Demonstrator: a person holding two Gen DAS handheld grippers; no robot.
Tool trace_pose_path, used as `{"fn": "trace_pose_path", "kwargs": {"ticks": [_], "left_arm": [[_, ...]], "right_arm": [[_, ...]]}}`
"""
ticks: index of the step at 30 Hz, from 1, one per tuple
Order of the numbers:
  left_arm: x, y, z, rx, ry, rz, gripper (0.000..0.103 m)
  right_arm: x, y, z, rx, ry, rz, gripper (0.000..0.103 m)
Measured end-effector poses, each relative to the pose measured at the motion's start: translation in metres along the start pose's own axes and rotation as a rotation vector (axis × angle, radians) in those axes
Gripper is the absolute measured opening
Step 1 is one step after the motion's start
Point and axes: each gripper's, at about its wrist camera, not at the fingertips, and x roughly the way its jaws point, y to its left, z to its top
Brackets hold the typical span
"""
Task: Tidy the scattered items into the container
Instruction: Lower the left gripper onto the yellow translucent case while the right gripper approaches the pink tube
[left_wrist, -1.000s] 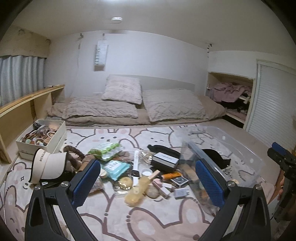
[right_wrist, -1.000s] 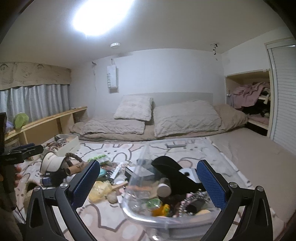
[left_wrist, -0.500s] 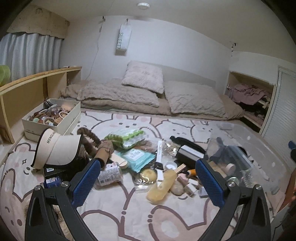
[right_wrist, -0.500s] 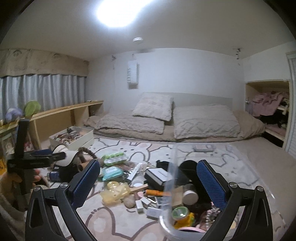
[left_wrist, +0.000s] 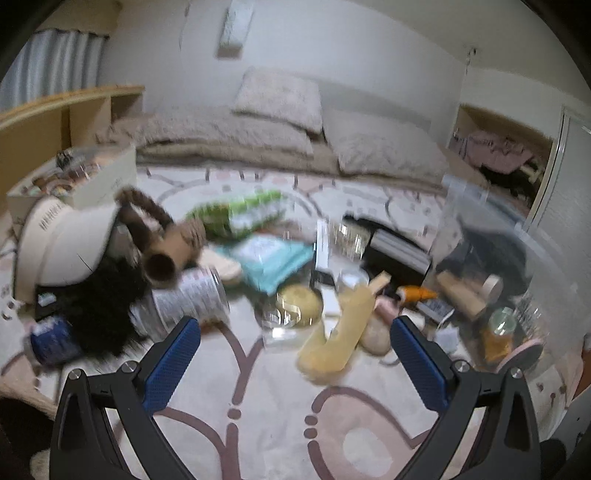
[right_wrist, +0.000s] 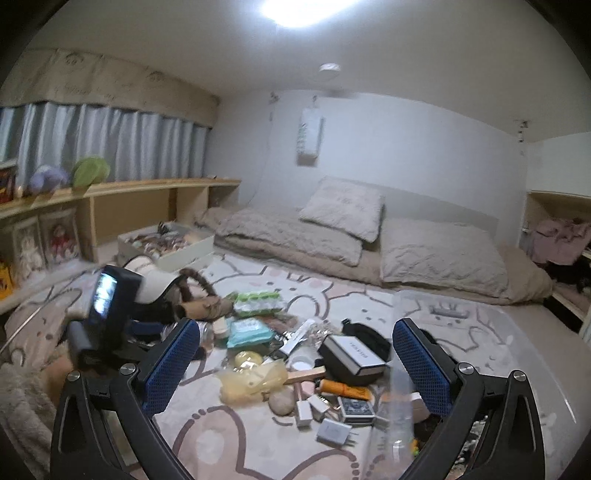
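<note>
The clear plastic container (left_wrist: 524, 236) sits at three o'clock of the left wrist view, on the pale rug with pink looping outlines (left_wrist: 266, 413), with a black item and small jars showing blurred through its wall. The scattered items spread from nine to two o'clock: a cream sun visor (left_wrist: 70, 243), a brown cardboard tube (left_wrist: 166, 258), a teal wipes pack (left_wrist: 273, 258), a green-topped packet (left_wrist: 240, 214), a soft yellow pouch (left_wrist: 340, 332) and an orange tube (left_wrist: 417, 294). The left gripper (left_wrist: 295, 354) hangs above the rug, fingers spread and empty. The right gripper (right_wrist: 295, 354) is likewise released, holding nothing, with a black-and-white box (right_wrist: 351, 354) at twelve o'clock between its fingers.
</note>
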Motion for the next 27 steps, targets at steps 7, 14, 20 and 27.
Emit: {"fn": "trace_pose_path", "kwargs": {"ticks": [7,14,20,27], "left_arm": [[0.045,0.001,-0.02,-0.025,0.132,-0.092,0.103],[0.063,0.004,-0.03,-0.008,0.171,-0.068,0.093],[0.074,-0.004,-0.034,0.022,0.181,-0.083,0.084],[0.091,-0.012,-0.038,0.043,0.205,-0.085,0.079]], "right_arm": [[0.047,0.009,-0.018,0.019,0.065,0.035,0.103],[0.106,0.02,-0.043,-0.04,0.147,0.017,0.103],[0.149,0.015,-0.07,-0.036,0.222,-0.029,0.103],[0.178,0.002,-0.113,-0.065,0.354,-0.057,0.103]]}}
